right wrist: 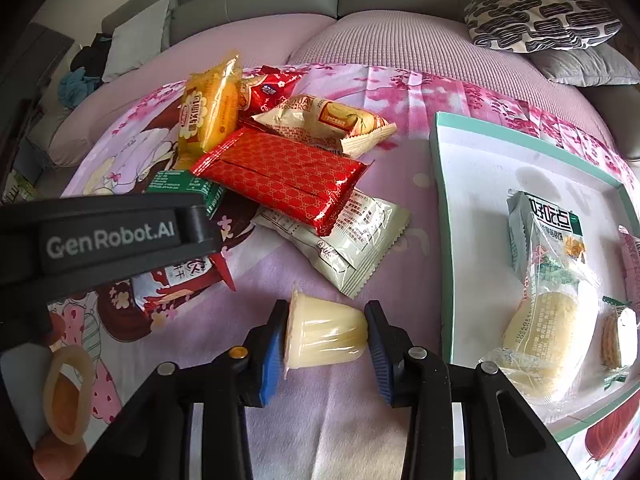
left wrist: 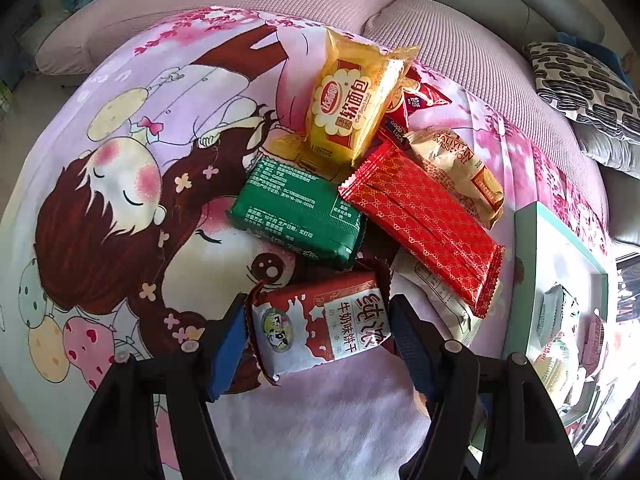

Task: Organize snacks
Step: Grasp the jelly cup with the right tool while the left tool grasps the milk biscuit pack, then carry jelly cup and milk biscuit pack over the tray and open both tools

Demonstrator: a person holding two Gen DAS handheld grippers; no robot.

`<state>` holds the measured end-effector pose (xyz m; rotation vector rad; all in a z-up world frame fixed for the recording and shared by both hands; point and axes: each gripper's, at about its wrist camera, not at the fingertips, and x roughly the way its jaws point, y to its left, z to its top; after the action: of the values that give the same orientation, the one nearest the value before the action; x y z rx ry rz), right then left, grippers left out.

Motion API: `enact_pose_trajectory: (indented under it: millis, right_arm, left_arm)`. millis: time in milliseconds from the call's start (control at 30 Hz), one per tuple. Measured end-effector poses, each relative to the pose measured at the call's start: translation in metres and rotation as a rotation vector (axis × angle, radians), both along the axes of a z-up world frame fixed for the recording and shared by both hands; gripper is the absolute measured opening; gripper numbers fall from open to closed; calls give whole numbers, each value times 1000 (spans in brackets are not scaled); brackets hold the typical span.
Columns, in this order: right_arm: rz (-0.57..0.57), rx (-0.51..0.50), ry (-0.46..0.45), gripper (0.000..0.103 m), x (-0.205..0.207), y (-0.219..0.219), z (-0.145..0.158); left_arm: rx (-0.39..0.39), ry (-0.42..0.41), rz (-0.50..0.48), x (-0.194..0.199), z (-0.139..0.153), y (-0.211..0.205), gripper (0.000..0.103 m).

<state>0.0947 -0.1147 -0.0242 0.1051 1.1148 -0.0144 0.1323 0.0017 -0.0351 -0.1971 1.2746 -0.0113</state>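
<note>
In the left wrist view my left gripper (left wrist: 318, 340) is shut on a red and white milk biscuit packet (left wrist: 320, 328) lying on the cartoon-printed cloth (left wrist: 120, 200). Both blue pads press its short ends. Just beyond it is a pile of snacks: a green packet (left wrist: 296, 212), a red patterned packet (left wrist: 424, 220), a yellow soft bread packet (left wrist: 352, 108) and a beige Swiss roll packet (left wrist: 460, 168). In the right wrist view my right gripper (right wrist: 326, 344) is shut on a pale yellow jelly cup (right wrist: 324, 336), which lies on its side between the pads.
A white tray with a teal rim (right wrist: 480, 184) lies right of the pile and holds several wrapped snacks. An orange jelly cup (right wrist: 66, 396) lies at the lower left. The left gripper's black housing (right wrist: 108, 236) covers part of the pile. A patterned cushion (right wrist: 540, 20) rests on the sofa behind.
</note>
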Motion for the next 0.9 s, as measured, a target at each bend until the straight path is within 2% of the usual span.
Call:
enact_pose_trajectory:
  millis: [500,900]
  right_arm:
    - [-10,42,-91,40,-11,-11,33]
    - [-42,86,-156,40,-20,-28,58]
  left_arm:
    - [8,-99,-13,-21,50,-2,71]
    - [-3,-151,-25,-28,67,-5,71]
